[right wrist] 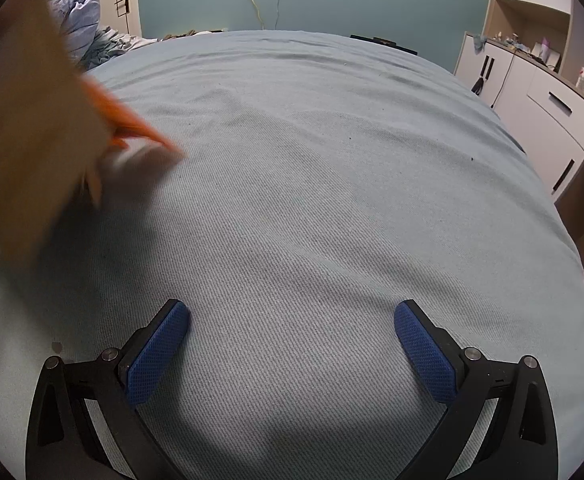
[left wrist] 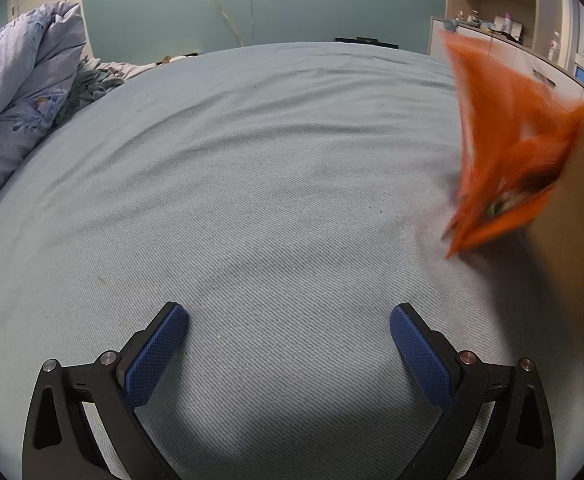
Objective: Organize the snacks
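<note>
While both grippers hovered low over the bed (left wrist: 252,168) with nothing between their fingers, the only snack in sight was an orange packet (left wrist: 504,140), smeared by motion blur. It sat at the right edge of the left wrist view and the left edge of the right wrist view, so it lay between the two tools, beside a blurred tan mass (right wrist: 24,128) that may have been a box or bag; I could not tell which, nor whether the packet was touching the sheet or above it.

The left gripper (left wrist: 289,320) had its jaws spread wide apart, and the right gripper (right wrist: 292,318) likewise, neither touching anything.

The likely trouble: the packet looked thin, crinkly and slippery, with loose flat corners, so a pinch on one edge could slide off or tear it. The soft sheet would give under a downward push, and the pads might gather cloth together with the wrapper. Its print was unreadable, apart from a pale and greenish patch near the lower end.
</note>
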The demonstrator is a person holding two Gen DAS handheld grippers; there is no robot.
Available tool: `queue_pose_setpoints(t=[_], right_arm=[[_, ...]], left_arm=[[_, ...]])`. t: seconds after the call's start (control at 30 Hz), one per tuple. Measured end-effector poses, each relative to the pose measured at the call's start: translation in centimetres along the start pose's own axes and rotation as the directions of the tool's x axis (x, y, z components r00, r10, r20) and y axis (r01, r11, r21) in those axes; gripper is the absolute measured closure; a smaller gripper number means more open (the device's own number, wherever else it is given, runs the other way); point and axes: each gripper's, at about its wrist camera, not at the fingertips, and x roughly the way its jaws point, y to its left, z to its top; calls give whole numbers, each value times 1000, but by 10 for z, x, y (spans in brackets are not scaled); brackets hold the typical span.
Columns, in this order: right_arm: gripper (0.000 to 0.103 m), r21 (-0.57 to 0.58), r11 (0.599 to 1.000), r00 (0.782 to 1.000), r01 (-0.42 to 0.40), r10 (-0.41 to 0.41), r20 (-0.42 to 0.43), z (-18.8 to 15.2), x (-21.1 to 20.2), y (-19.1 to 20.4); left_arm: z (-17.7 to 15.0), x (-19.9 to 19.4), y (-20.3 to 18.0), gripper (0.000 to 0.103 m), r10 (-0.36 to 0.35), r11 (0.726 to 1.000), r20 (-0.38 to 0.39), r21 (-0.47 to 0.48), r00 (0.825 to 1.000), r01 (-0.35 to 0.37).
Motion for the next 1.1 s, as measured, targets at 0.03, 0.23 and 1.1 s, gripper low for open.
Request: queue_pose_setpoints(t=[0.03,0.23,1.1], right_arm=[[0,1,1000,1000,-1,1,1,0,0,0],[0,0,1000,1000,0,0,1,0,0,1],[0,2,1000,1000,1,-1,1,0,-1,4]], left_arm=[[0,0,0,0,0,1000,1,0,1000,0],[0,0,0,0,0,1000,0,0,1000,0],[0,1,-1,0,0,1000,0,0,1000,0]])
